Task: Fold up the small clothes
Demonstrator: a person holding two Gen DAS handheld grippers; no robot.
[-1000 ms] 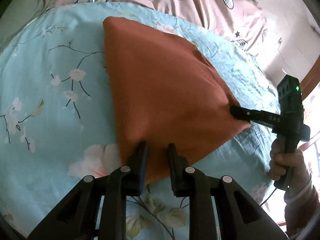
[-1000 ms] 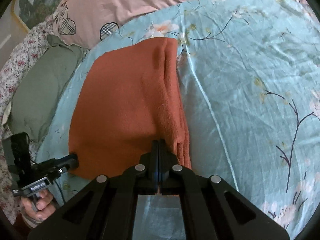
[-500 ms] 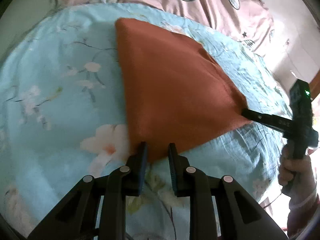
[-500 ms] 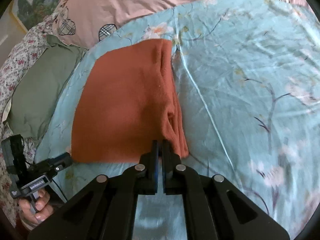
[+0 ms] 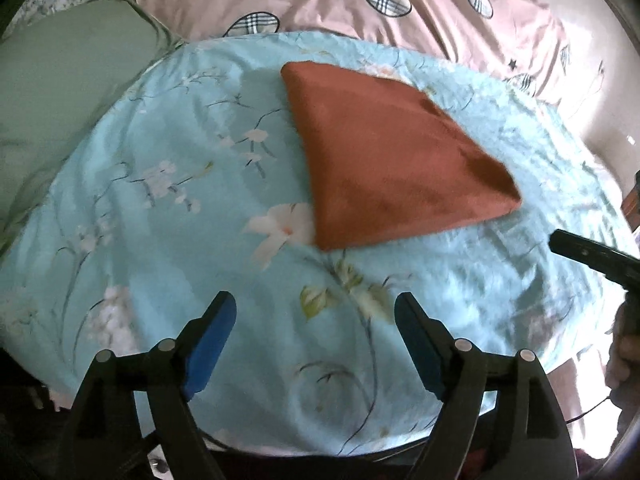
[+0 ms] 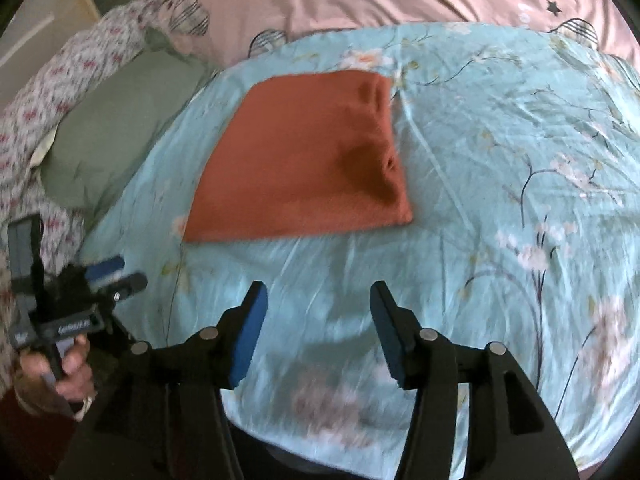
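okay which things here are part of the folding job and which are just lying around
Part of the job:
folded rust cloth
left claw, open
right claw, open

Just lying about:
green pillow
pink heart-print bedding
blue floral sheet (work surface)

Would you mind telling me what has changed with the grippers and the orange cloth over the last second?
Both grippers let go and drew back toward the near edge of the bed. The left gripper, narrowly parted at the cloth's near corner, now gapes wide; the right gripper, previously pinching the other corner, is open too. The folded orange cloth stays flat on the blue floral sheet.
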